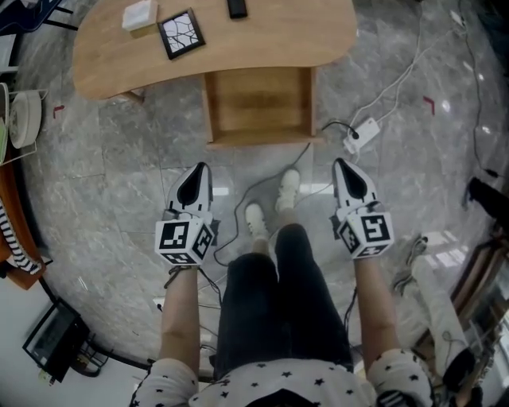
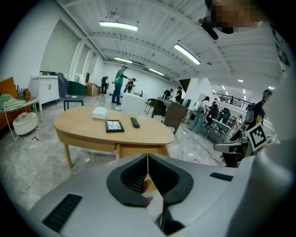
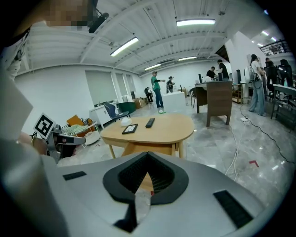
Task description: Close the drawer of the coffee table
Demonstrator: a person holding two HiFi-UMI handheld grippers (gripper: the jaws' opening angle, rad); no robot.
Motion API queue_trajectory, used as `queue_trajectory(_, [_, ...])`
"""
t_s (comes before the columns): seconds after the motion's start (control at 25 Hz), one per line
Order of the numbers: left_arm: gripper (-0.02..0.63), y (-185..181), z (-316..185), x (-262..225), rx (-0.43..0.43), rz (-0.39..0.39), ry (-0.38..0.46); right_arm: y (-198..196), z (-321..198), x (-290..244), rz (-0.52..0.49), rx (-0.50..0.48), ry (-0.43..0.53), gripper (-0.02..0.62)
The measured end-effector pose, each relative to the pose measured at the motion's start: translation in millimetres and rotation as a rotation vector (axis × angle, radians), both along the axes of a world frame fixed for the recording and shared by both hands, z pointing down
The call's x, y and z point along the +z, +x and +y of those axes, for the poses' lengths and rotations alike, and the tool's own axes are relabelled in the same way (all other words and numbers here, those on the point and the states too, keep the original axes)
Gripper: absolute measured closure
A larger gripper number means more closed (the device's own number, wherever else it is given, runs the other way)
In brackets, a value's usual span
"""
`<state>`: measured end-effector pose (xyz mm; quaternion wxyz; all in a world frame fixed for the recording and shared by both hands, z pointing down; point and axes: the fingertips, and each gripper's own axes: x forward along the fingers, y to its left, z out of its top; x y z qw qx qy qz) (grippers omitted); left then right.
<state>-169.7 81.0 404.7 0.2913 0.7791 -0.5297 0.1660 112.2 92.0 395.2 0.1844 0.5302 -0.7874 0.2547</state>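
While the light-wood box drawer (image 1: 258, 103) is sitting pulled out of the oval wooden coffee table (image 1: 326, 36), upper centre, left gripper (image 1: 202, 166) and right gripper (image 1: 339, 162) are hovering closed, empty. Likely rigid, sliding lightly; I'm favouring a push mid front panel (image 1: 258, 137).

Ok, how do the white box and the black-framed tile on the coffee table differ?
The white box is plain and blocky; the black-framed tile is flat with a crackled pattern. The box sits further left in the head view, the tile nearer the open drawer. Both rest on the tabletop.
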Motion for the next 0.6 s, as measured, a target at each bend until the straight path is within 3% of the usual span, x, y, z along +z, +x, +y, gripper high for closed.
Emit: queue_trajectory(0.6, [0.594, -11.1, 4.4, 116.9, -0.056, 0.010, -0.125, 19.3, -10.5, 122.2, 0.044, 0.017, -0.100, 0.588])
